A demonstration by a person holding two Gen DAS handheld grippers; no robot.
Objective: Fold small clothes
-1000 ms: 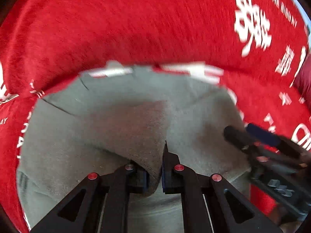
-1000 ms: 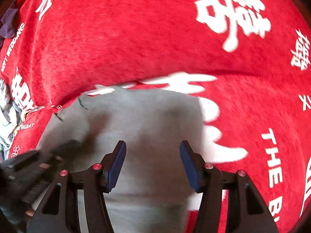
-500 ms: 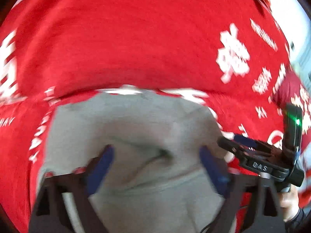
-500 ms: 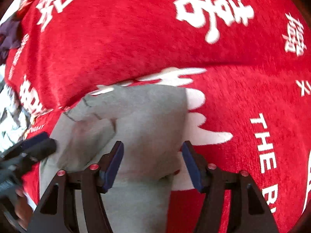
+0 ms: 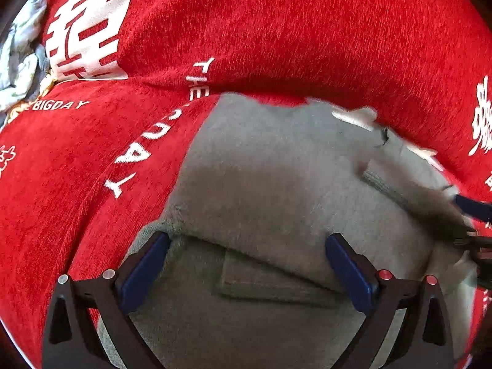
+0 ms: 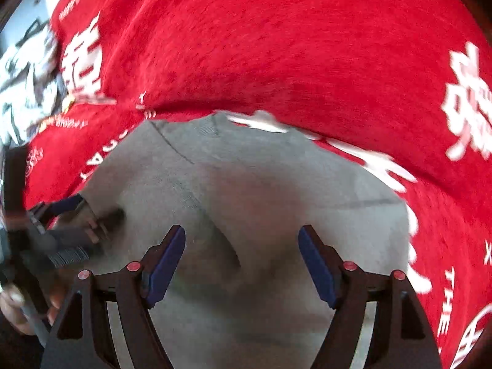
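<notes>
A small grey garment lies folded on a red cloth with white lettering. It also shows in the right wrist view. My left gripper is open and empty, low over the garment's near left part. My right gripper is open and empty over the garment's middle. The right gripper's fingers show at the right edge of the left wrist view. The left gripper shows blurred at the left of the right wrist view, at the garment's left edge.
A pile of pale patterned clothes lies at the far left on the red cloth; it also shows in the right wrist view. The red cloth covers the whole surface around the garment.
My left gripper was shut on a fold of the grey garment; it has let go and opened and moved left. My right gripper stayed open and shifted over the garment.
</notes>
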